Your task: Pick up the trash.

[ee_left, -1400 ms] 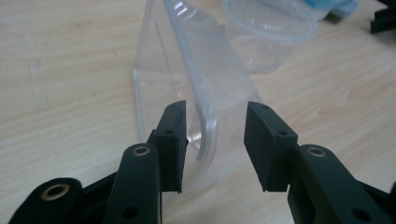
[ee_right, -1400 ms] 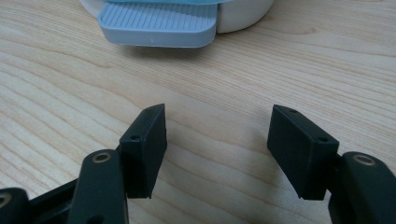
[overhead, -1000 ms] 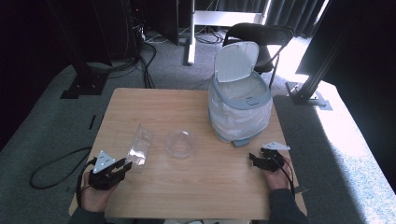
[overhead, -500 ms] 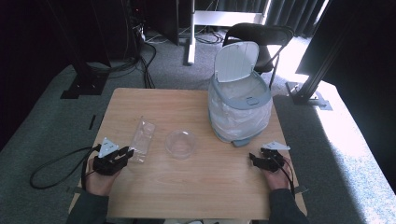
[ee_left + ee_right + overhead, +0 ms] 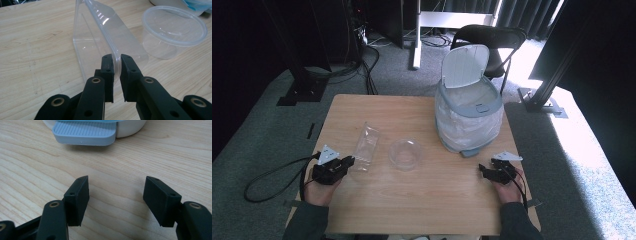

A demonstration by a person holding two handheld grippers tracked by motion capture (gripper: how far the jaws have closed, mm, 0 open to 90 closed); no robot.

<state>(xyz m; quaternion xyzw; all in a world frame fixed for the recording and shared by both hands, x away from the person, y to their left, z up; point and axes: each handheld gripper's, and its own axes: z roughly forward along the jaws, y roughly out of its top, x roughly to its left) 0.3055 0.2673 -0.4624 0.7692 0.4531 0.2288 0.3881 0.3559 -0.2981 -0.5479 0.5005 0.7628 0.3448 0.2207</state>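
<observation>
Closing on the clear tray [image 5: 105,37]: left gripper [image 5: 116,62] has moved forward over the last second, fingers now narrowed onto the tray's near edge.
Tray lies on the surface [image 5: 422,210] beside the tub [image 5: 405,154]; lift toward the bin [image 5: 468,120] looks next. Right gripper [image 5: 116,187] idles, fingers wide.

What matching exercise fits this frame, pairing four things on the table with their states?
Column one:
1. clear plastic wedge-shaped box
2. round clear plastic tub
3. white pedal bin with a plastic liner
4. right gripper

Column two:
A. lid raised
B. jaws apart over bare wood
C. edge pinched between the left gripper jaws
D. standing free at the table's middle

Pairs: 1-C, 2-D, 3-A, 4-B
</observation>
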